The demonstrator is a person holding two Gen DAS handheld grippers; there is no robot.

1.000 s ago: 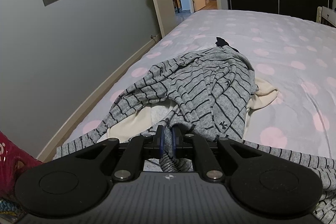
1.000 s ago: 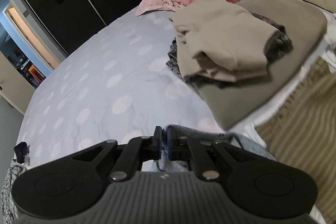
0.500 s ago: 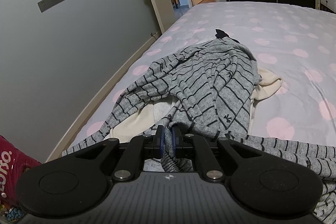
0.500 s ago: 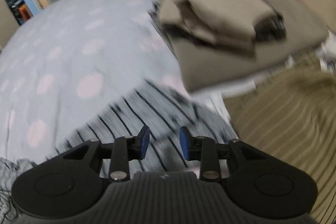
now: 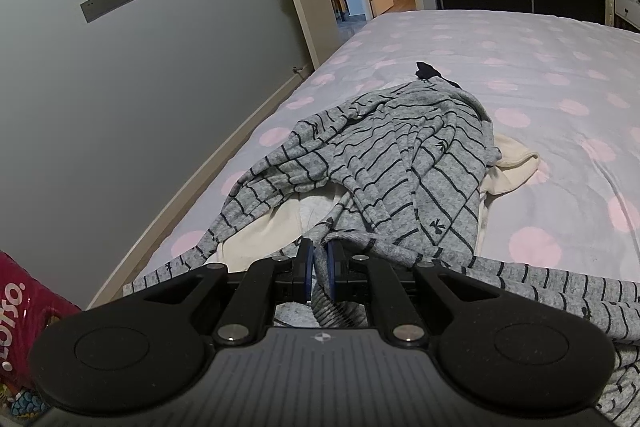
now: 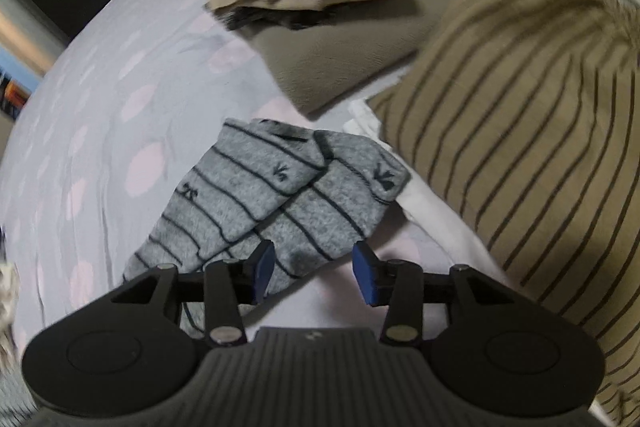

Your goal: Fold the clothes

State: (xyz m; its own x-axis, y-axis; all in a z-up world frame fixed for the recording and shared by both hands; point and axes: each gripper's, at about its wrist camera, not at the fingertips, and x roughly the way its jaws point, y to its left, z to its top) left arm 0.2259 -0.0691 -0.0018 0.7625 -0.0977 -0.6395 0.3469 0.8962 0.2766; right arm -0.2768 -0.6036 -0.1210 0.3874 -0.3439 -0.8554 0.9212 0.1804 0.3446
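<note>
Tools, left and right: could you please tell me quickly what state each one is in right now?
Left tool: closed on the grey striped garment.
Right tool: open, has just been opening, holding nothing; the garment's cuffs lie beneath it.

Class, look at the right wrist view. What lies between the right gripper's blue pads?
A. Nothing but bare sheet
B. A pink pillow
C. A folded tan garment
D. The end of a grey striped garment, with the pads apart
D: the right gripper stands open, its jaws having just been opening, over the end of the grey striped garment lying on the bed.

Grey striped garment point(image 5: 404, 163) lies crumpled across the dotted bed point(image 5: 540, 67)
</note>
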